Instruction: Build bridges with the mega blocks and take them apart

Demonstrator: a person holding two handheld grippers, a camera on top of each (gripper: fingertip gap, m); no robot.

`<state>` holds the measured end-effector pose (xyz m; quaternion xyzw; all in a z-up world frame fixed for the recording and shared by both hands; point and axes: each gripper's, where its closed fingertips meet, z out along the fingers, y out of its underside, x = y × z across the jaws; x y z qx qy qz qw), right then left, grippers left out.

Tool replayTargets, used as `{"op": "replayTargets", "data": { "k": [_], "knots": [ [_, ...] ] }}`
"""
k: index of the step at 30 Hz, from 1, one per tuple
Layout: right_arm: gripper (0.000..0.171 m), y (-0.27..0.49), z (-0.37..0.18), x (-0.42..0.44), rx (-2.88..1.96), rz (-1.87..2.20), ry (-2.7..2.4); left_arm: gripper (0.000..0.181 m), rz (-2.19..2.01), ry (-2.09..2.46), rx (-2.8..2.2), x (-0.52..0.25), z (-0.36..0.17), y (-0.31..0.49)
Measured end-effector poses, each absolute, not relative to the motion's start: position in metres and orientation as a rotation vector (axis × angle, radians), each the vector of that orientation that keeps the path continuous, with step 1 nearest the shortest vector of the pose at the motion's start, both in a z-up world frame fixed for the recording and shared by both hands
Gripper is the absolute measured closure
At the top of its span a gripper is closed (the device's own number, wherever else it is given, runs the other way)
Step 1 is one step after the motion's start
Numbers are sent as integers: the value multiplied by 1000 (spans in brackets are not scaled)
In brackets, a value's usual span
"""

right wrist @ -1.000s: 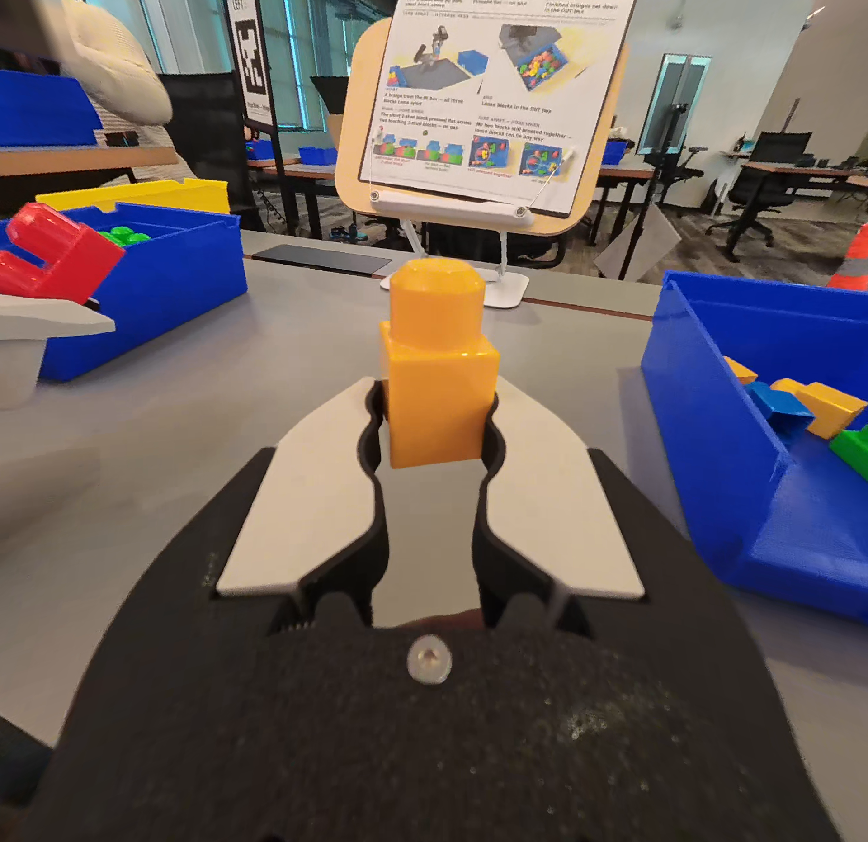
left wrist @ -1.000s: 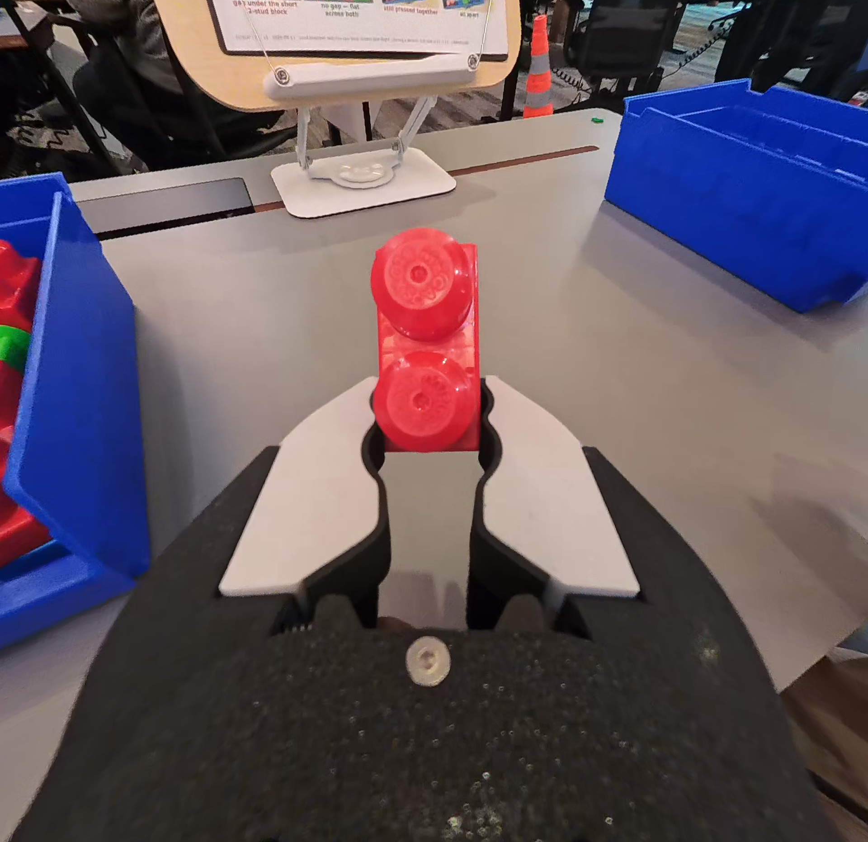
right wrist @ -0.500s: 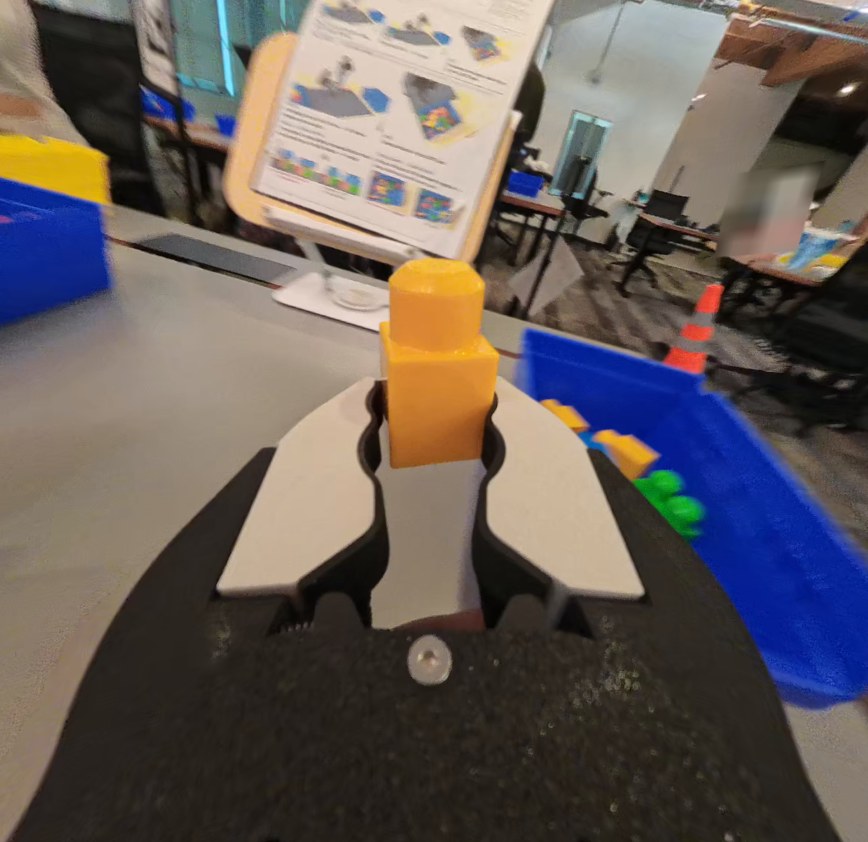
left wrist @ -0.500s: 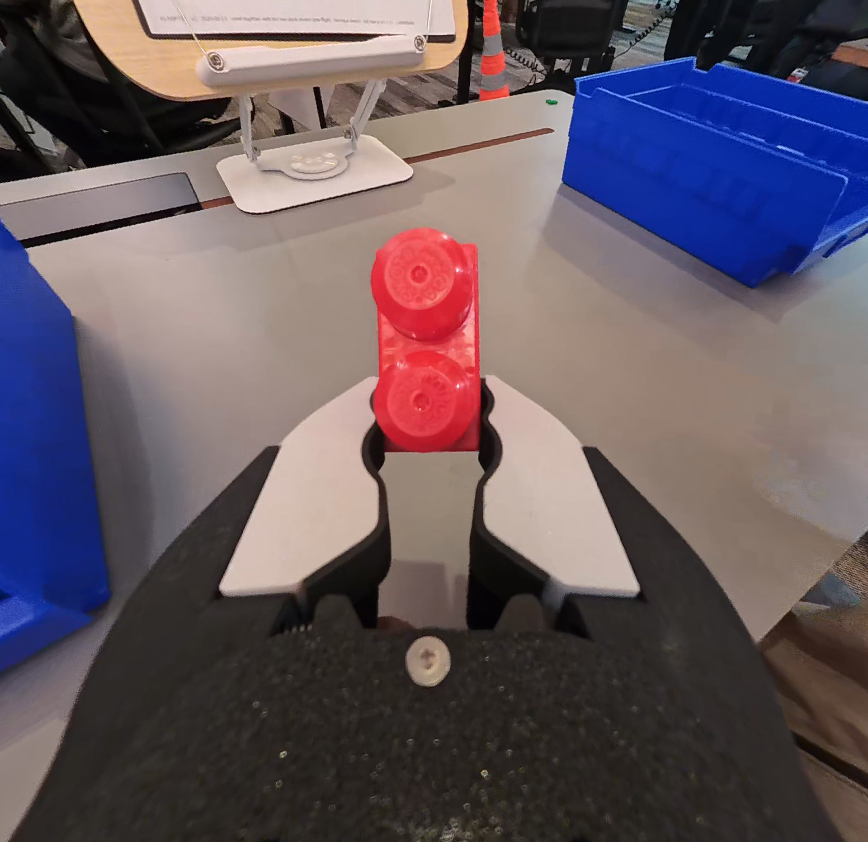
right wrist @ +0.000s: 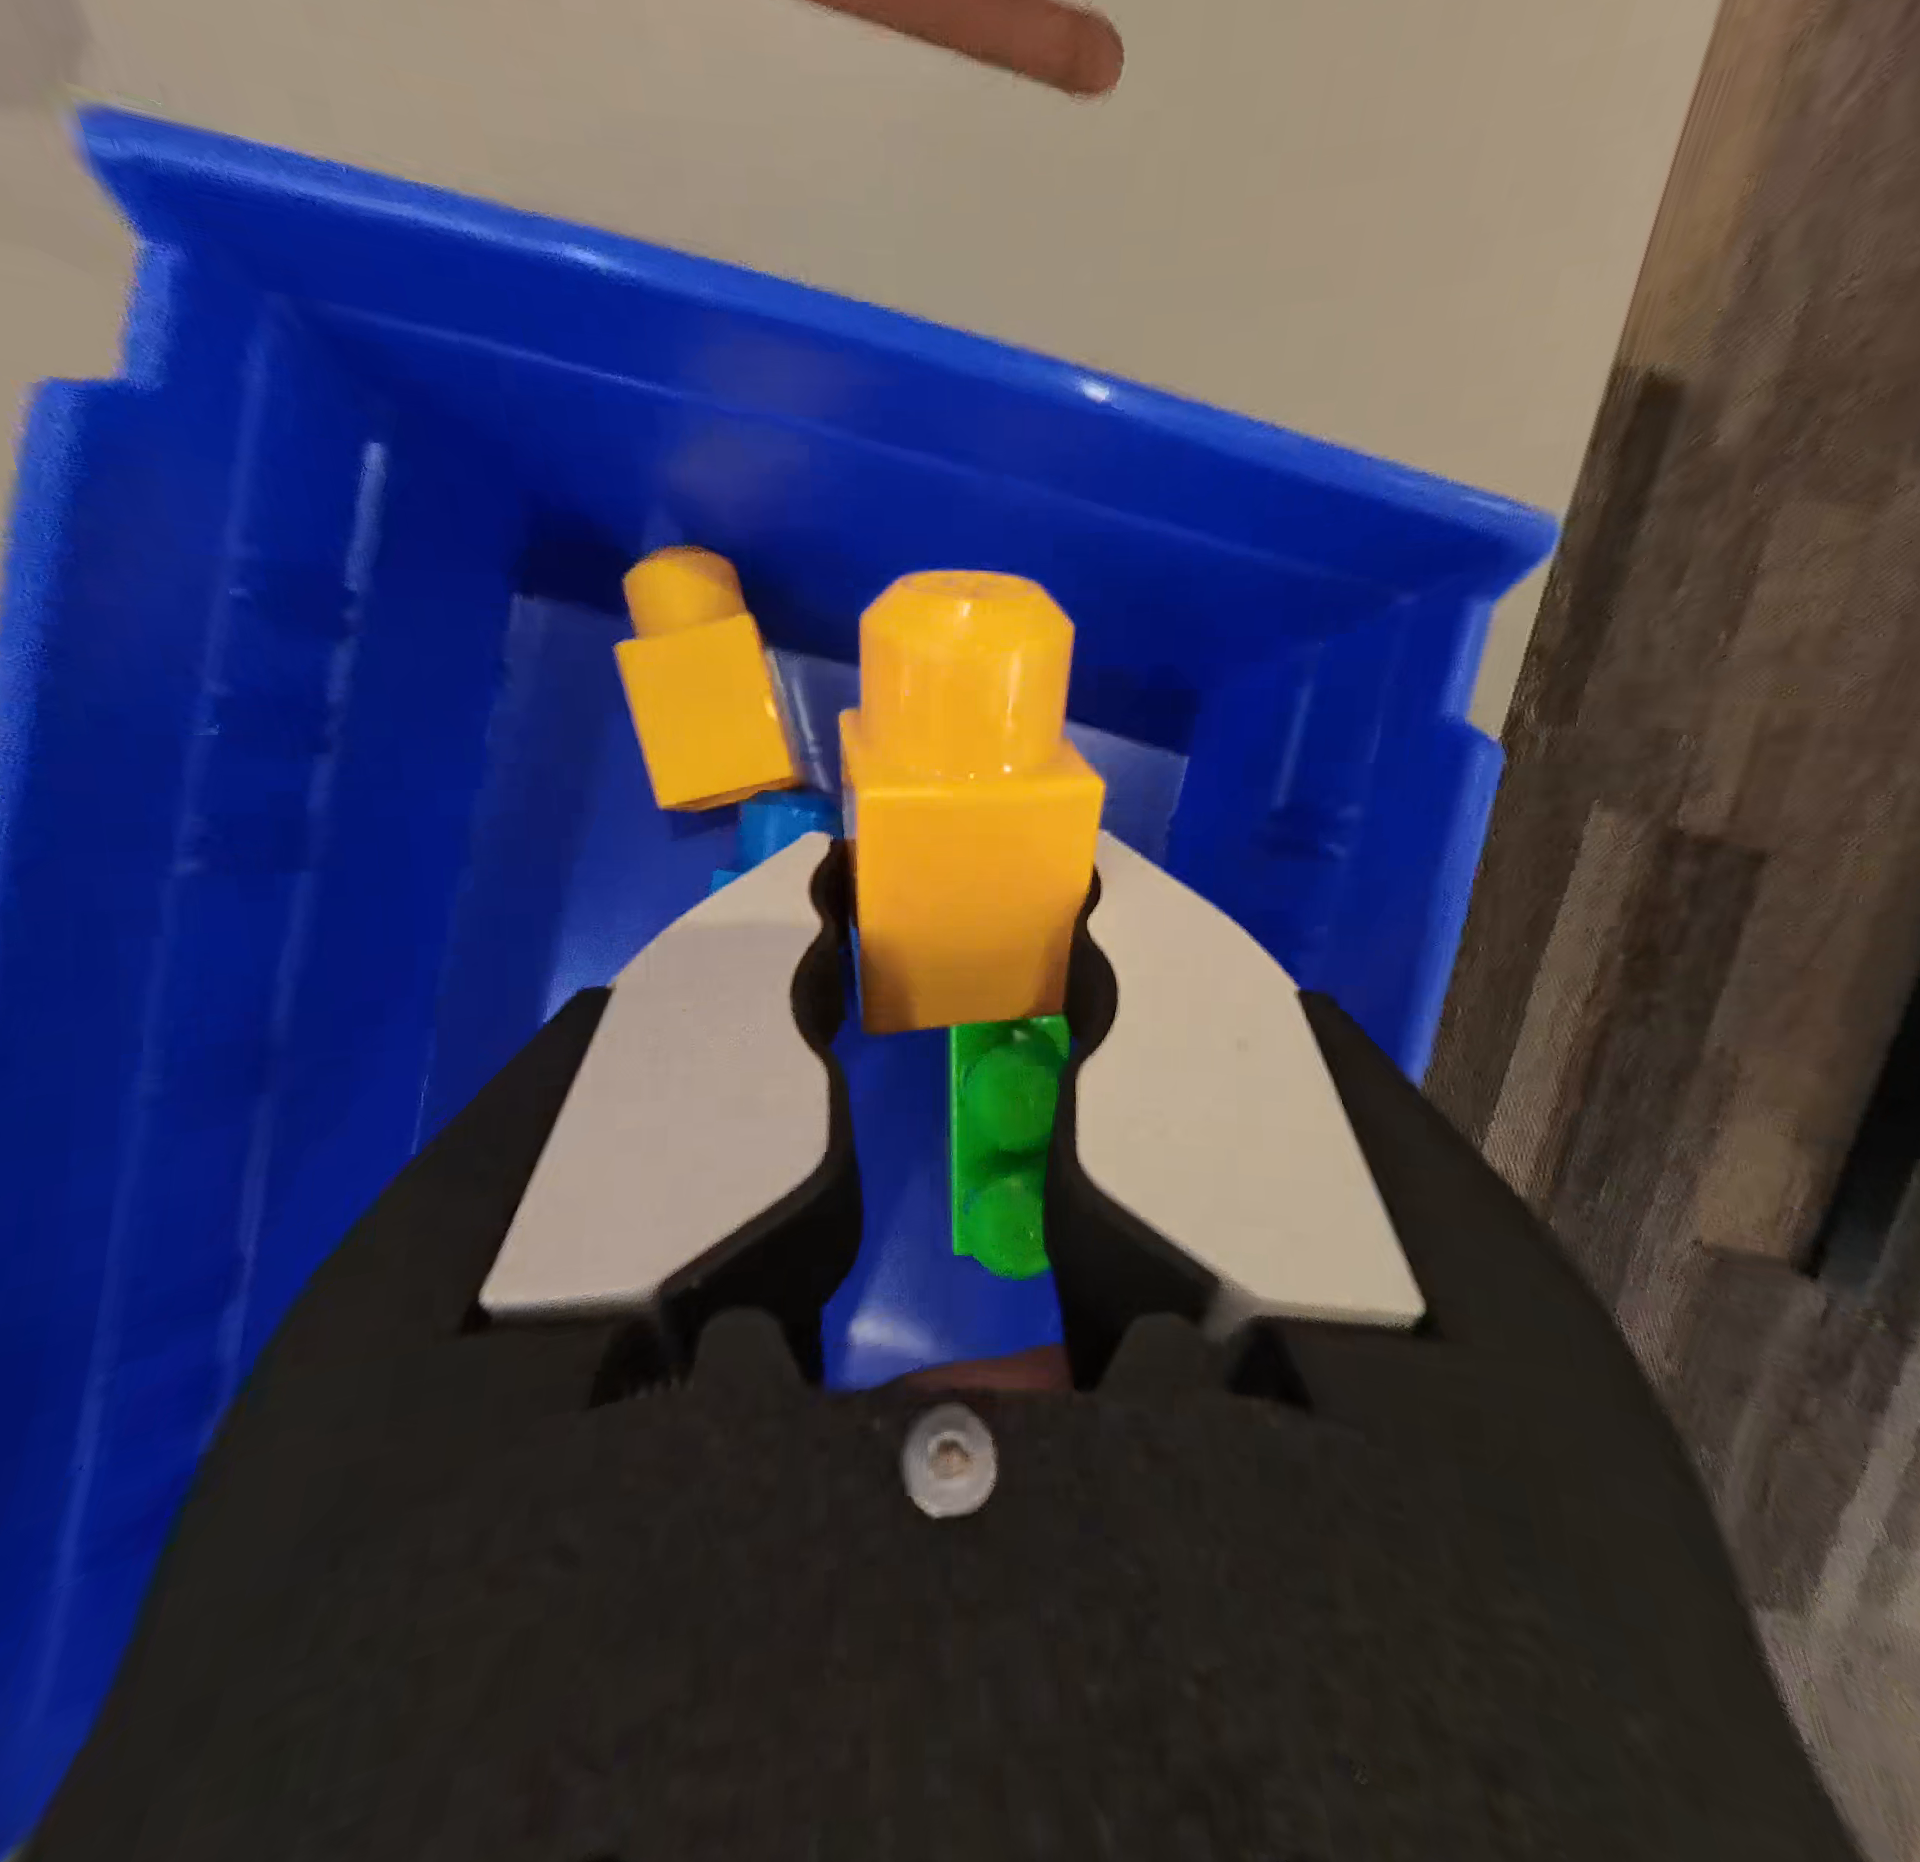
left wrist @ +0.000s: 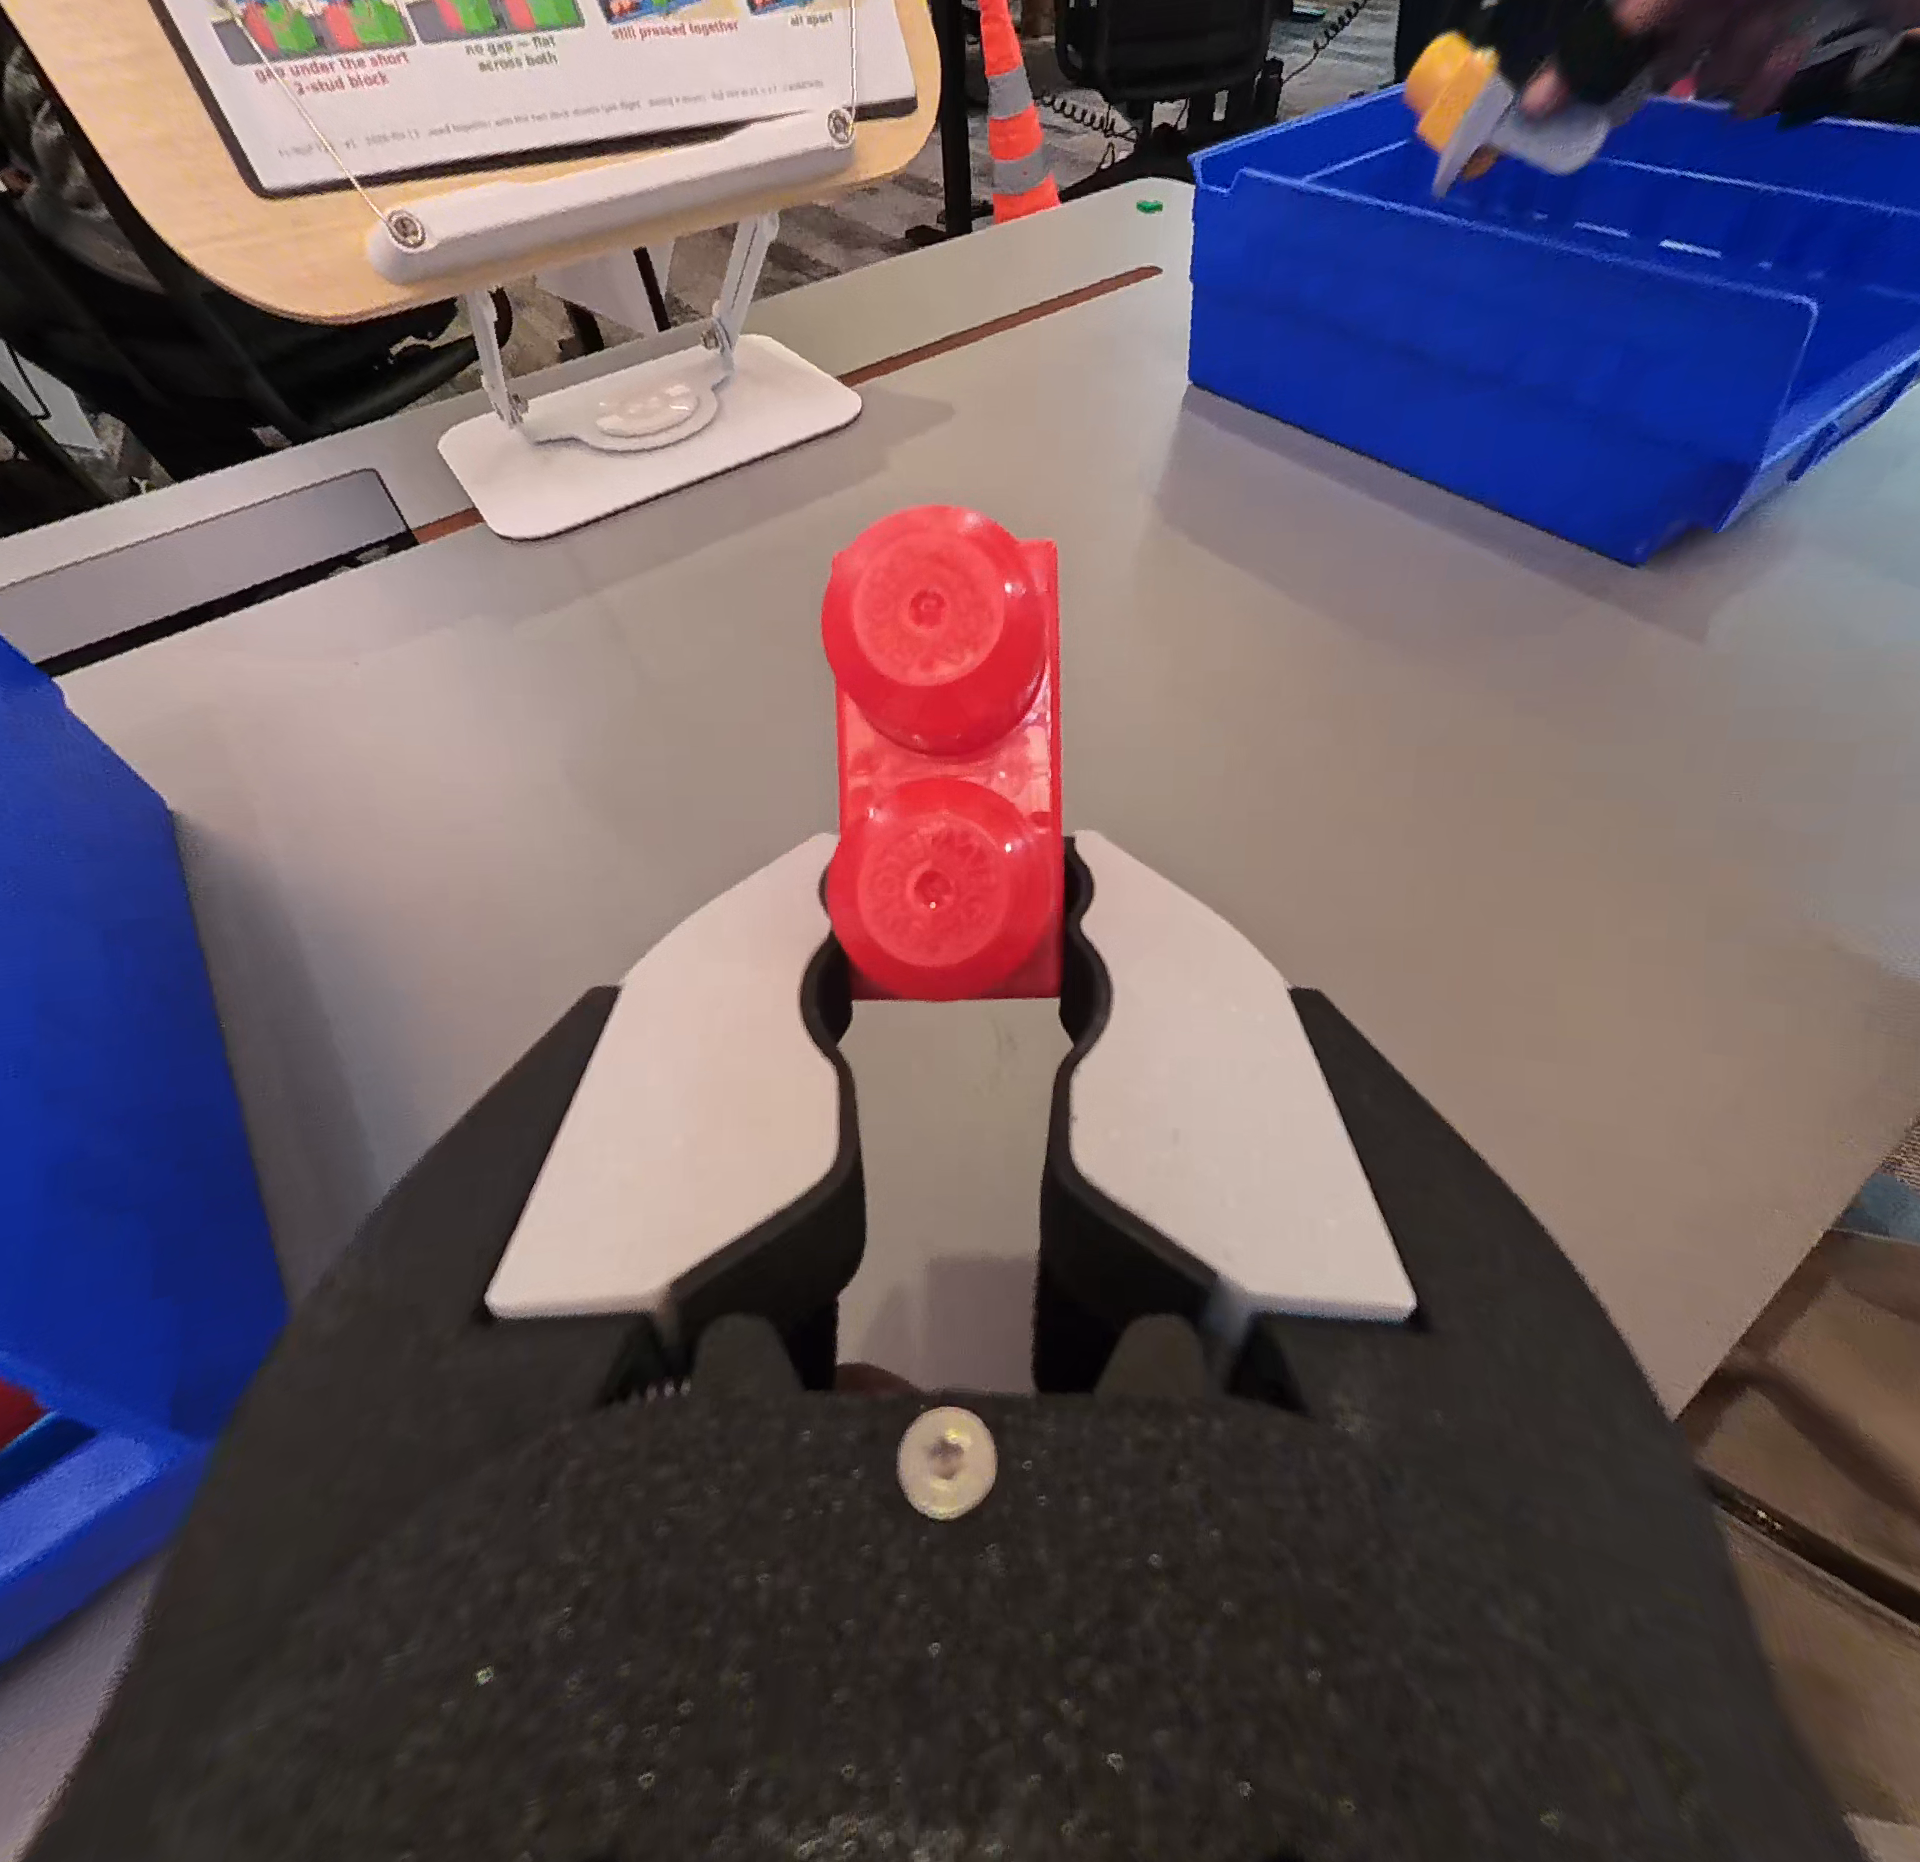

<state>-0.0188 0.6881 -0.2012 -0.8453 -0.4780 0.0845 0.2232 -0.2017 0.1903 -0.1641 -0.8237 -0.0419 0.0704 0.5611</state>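
The right tongs (right wrist: 961, 929) are clamped on a one-stud orange block (right wrist: 971, 825), its stud pointing forward along the fingers. They hang above the blue bin (right wrist: 312, 565) on the right, tilted down into it, so the block lies directly over the bin's floor and inside its walls. Below the tongs in that bin lie a green two-stud block (right wrist: 1003, 1147), a second orange block (right wrist: 701, 700) toward the far wall, and a scrap of blue block (right wrist: 774, 825) just beside it. My reading is that this is the take-apart stage and the orange piece is about to be dropped; the relation that counts is that it is over the bin's floor, not its rim, so letting go should land it among the others.

The left tongs (left wrist: 945, 908) are closed on a red two-stud block (left wrist: 940, 763), gripped at its near stud, the long axis running straight out from the fingers and both studs facing the camera. They are over the bare tabletop (left wrist: 1351, 825), well apart from that bin (left wrist: 1507, 358), which lies ahead and to their right. The right tongs (left wrist: 1475, 119) show there above the bin's far side. The red block has the longer way to go.
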Motion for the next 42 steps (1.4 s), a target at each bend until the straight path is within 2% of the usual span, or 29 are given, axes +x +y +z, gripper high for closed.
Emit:
{"op": "replayTargets", "data": {
  "k": [4,15,19,23,27,31,34,38,42],
  "knots": [
    [131,704,-215,-21,-2470,119,-1294,145,170,-73,-1938,-200,-161,190],
    [131,686,-250,-9,-2782,22,-1398,145,160,-26,-1946,-192,-164,191],
    [124,686,-249,-7,-2771,33,-1407,145,157,-19,-1947,-190,-164,191],
    [113,690,-225,-8,-2659,33,-1442,145,150,-17,-1949,-189,-164,193],
    [109,678,-159,-13,-2382,108,-1452,145,144,-31,-1945,-194,-162,193],
    [109,620,-82,-10,-1994,203,-1383,145,148,-57,-1949,-204,-162,193],
    [110,554,-46,-6,-1691,242,-1293,145,148,-89,-1945,-212,-161,193],
    [111,457,-40,-9,-1383,359,-1133,145,160,-142,-1943,-224,-161,191],
    [112,399,-66,-3,-1249,369,-938,145,159,-199,-1931,-230,-162,187]
  ]
}}
